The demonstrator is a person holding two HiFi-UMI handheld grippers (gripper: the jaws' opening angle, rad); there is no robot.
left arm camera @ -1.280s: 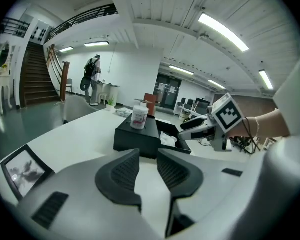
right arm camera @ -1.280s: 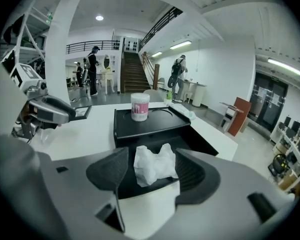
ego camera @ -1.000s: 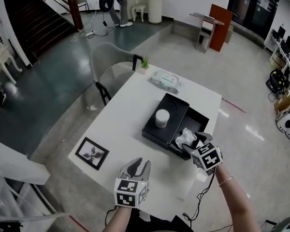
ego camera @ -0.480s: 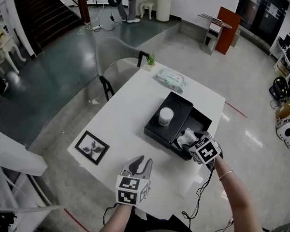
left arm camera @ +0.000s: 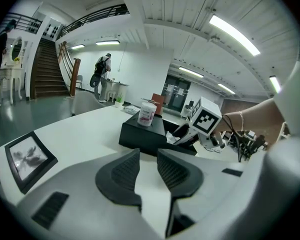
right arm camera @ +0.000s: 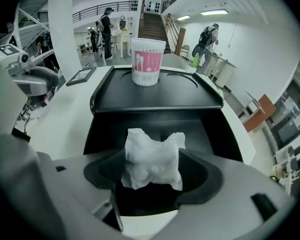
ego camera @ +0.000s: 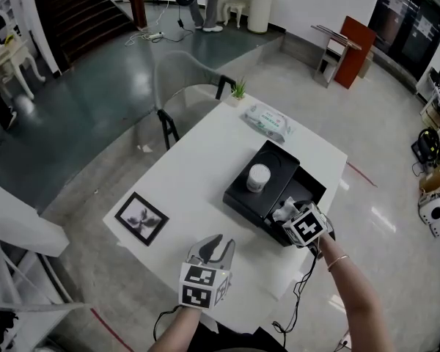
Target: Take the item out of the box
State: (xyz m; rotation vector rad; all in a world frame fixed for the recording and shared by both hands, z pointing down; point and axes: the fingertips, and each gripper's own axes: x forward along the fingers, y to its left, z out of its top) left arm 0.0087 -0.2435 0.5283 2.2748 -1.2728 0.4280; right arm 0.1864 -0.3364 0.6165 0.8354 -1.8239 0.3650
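A black box point(ego camera: 308, 185) stands open on the white table point(ego camera: 205, 167), with its lid point(ego camera: 243, 196) lying beside it. A white jar with a pink label point(ego camera: 258, 177) stands on the lid. A crumpled white paper wad point(right arm camera: 155, 159) lies at the near end of the box. My right gripper point(right arm camera: 155, 173) reaches into the box, jaws opening on either side of the wad without squeezing it. In the head view the right gripper point(ego camera: 290, 217) is at the box's near corner. My left gripper point(ego camera: 214, 245) hovers over the table's front edge, shut and empty.
A black picture frame point(ego camera: 141, 218) lies at the table's left corner. A pack of wipes point(ego camera: 268, 122) and a small potted plant point(ego camera: 238, 90) sit at the far end. A chair point(ego camera: 183, 97) stands behind the table. People stand far off by the stairs.
My right gripper has edged forward into the box, closer around the paper wad. The left gripper has stayed in place.
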